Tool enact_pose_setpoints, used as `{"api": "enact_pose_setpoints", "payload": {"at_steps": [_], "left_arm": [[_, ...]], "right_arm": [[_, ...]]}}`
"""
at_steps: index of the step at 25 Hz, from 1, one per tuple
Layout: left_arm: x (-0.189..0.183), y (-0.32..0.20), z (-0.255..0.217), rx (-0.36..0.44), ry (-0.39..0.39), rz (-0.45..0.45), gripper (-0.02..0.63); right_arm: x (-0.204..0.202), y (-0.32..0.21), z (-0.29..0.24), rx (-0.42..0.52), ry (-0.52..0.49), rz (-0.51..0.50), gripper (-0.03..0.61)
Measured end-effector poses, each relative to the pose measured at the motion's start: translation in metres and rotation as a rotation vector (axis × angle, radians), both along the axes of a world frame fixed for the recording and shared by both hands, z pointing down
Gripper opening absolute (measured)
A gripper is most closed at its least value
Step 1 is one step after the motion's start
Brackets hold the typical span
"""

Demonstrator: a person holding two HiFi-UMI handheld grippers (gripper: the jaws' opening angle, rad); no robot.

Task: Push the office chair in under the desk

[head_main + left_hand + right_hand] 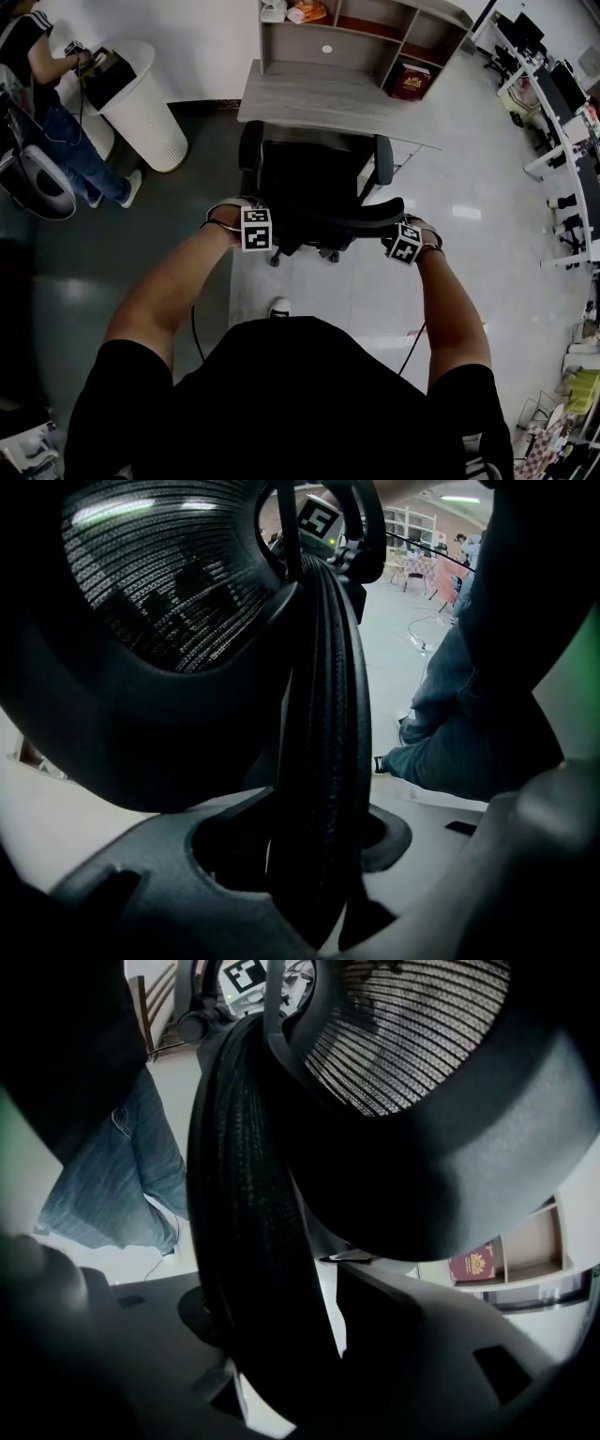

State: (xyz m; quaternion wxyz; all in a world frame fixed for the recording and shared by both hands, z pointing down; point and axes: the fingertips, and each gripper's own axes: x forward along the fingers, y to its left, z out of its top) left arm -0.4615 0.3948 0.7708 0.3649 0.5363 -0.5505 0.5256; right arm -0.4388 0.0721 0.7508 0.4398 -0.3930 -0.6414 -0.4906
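Note:
A black office chair stands before the grey desk, its seat front under the desk edge. My left gripper and right gripper sit on the two ends of the backrest top. In the left gripper view the ribbed backrest rim runs between the jaws of the left gripper, which is shut on it. The right gripper view shows the same rim clamped in the right gripper. The mesh headrest fills the space above.
A shelf unit with a red book stands on the desk. A white ribbed pedestal and a person in jeans are at the left. More desks line the right side. My shoe is behind the chair.

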Motion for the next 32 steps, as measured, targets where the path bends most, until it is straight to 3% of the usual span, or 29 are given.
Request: {"api": "enact_pose_setpoints", "payload": {"at_steps": [16,22,25,32], "left_arm": [[0.000,-0.002,0.001,0.003,-0.001,0.001,0.190],[0.003,0.000,0.000,0.000,0.018,-0.007,0.193],[0.005,0.001,0.001,-0.015,0.029,-0.027,0.212],[-0.002,0.011,-0.016,-0.019,0.010,-0.145,0.219]], "right_arm": [[-0.002,-0.001,0.001,-0.028,-0.029,0.023,0.253],[0.002,0.000,0.001,-0.018,0.022,0.002,0.270],[0.006,0.001,-0.001,-0.029,0.033,0.001,0.281],[0.005,0.003,-0.027,-0.157,-0.001,0.030,0.268]]}}
